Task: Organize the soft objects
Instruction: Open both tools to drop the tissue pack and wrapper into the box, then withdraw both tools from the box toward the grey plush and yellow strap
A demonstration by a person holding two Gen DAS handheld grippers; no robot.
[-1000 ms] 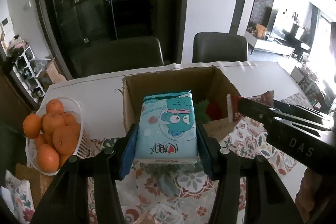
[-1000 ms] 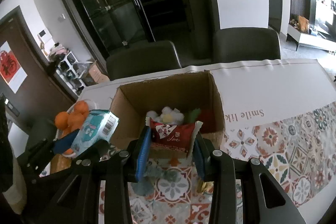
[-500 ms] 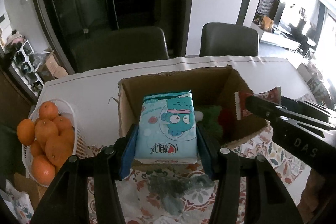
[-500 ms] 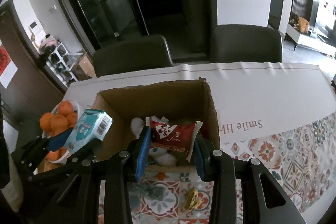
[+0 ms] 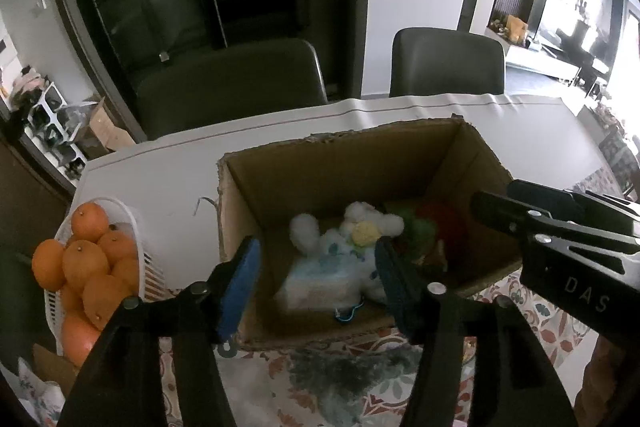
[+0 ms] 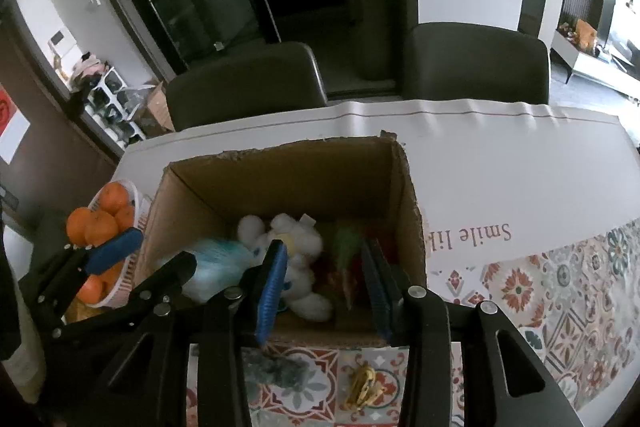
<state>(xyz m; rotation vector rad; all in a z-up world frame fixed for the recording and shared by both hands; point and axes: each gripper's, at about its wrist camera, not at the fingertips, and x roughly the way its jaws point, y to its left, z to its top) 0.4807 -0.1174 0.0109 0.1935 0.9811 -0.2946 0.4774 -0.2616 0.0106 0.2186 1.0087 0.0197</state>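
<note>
An open cardboard box sits right under both grippers. Inside it lie a white plush toy, a blurred blue and white tissue pack, and green and red soft things. A red blur near the box's right wall looks like the snack packet. My left gripper hangs over the box's left half, its jaws opening with nothing pressed between the blue pads. My right gripper hangs over the right half, jaws also opening and empty.
A white basket of oranges stands left of the box. A grey fuzzy thing and a small yellow object lie on the patterned tablecloth in front of the box. Two dark chairs stand behind the table.
Both grippers moved forward and down over the box. The tissue pack left the left jaws and the red packet left the right jaws; both dropped into the box.
</note>
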